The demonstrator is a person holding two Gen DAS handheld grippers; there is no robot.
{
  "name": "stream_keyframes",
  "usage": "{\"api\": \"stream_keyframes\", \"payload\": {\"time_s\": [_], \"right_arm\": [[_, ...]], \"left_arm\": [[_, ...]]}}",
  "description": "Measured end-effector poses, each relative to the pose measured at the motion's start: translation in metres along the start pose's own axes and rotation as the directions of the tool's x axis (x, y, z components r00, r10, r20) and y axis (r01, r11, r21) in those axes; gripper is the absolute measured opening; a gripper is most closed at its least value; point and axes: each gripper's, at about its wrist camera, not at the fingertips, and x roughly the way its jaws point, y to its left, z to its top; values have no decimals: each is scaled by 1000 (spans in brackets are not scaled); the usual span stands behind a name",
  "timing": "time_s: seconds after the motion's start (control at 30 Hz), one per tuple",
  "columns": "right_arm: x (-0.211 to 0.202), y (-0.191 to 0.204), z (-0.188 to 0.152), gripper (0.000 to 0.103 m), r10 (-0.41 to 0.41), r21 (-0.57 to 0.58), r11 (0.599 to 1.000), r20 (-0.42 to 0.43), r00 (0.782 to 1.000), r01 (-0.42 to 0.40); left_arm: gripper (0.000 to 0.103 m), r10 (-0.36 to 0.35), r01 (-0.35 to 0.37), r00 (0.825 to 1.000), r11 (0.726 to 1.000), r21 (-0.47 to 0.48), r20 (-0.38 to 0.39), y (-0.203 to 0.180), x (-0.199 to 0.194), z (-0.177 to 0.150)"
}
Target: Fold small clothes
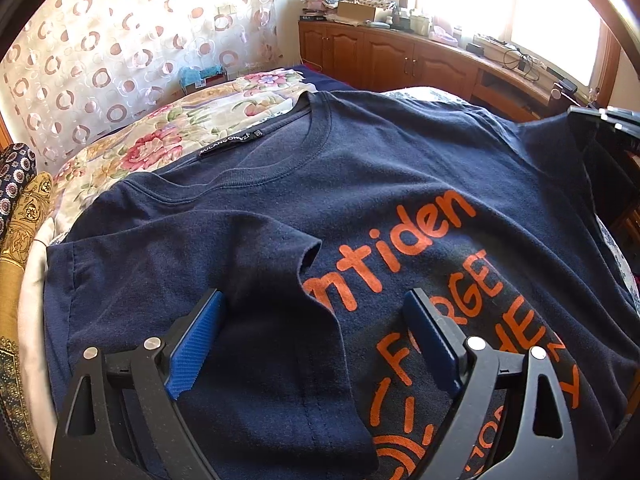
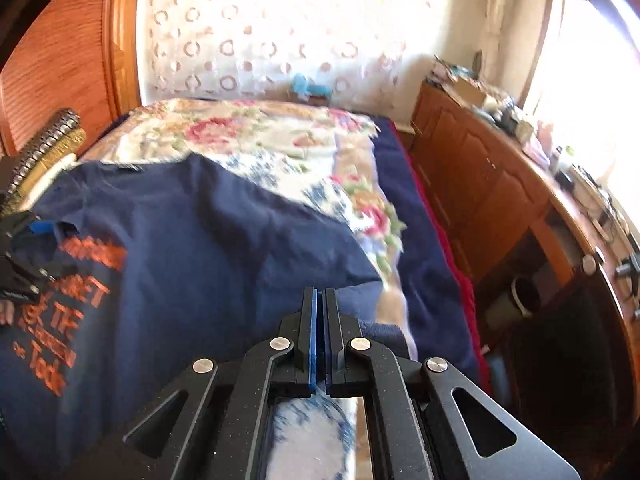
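Observation:
A navy T-shirt (image 1: pixel 360 184) with orange lettering lies front-up on the bed, neck toward the far side. Its left sleeve (image 1: pixel 256 280) is folded inward over the chest. My left gripper (image 1: pixel 316 320) is open, its blue pads either side of that folded sleeve, just above the cloth. In the right wrist view the shirt (image 2: pixel 180 248) spreads to the left. My right gripper (image 2: pixel 319 300) is shut on the shirt's right edge, which rises in a fold to the pads. The left gripper (image 2: pixel 24 256) shows at the far left there.
A floral bedspread (image 1: pixel 160 136) covers the bed under the shirt. Patterned fabric (image 1: pixel 20 216) lies at the left edge. A wooden cabinet (image 1: pixel 400 52) with clutter on top runs along the window side, right of the bed (image 2: pixel 480 184). A wooden headboard (image 2: pixel 60 52) stands at the far left.

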Motion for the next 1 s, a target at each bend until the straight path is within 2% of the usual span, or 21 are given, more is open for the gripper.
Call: {"api": "stream_keyframes", "payload": {"time_s": [0.2, 0.33, 0.6, 0.8, 0.83, 0.87, 1.0], "right_arm": [[-13, 23, 14, 2, 90, -49, 995, 74, 993, -87], [-14, 31, 12, 2, 155, -75, 986, 83, 984, -149], [11, 41, 8, 2, 266, -121, 958, 30, 963, -261], [39, 43, 3, 2, 310, -105, 943, -57, 949, -315], [38, 41, 7, 2, 296, -105, 948, -62, 953, -302], [37, 37, 6, 5, 268, -104, 956, -58, 962, -273], [18, 15, 8, 46, 246, -37, 969, 8, 969, -246]], "left_arm": [[93, -4, 4, 1000, 1000, 3, -2, -2, 1, 0], [93, -5, 5, 1000, 1000, 3, -2, -2, 2, 0], [93, -5, 5, 1000, 1000, 2, -2, -2, 2, 1], [93, -6, 6, 1000, 1000, 1, -1, -2, 2, 1], [93, -5, 5, 1000, 1000, 2, -1, -3, 2, 1], [93, -4, 4, 1000, 1000, 3, 0, -3, 2, 1], [93, 5, -5, 1000, 1000, 5, 3, -2, 4, 2]]}}
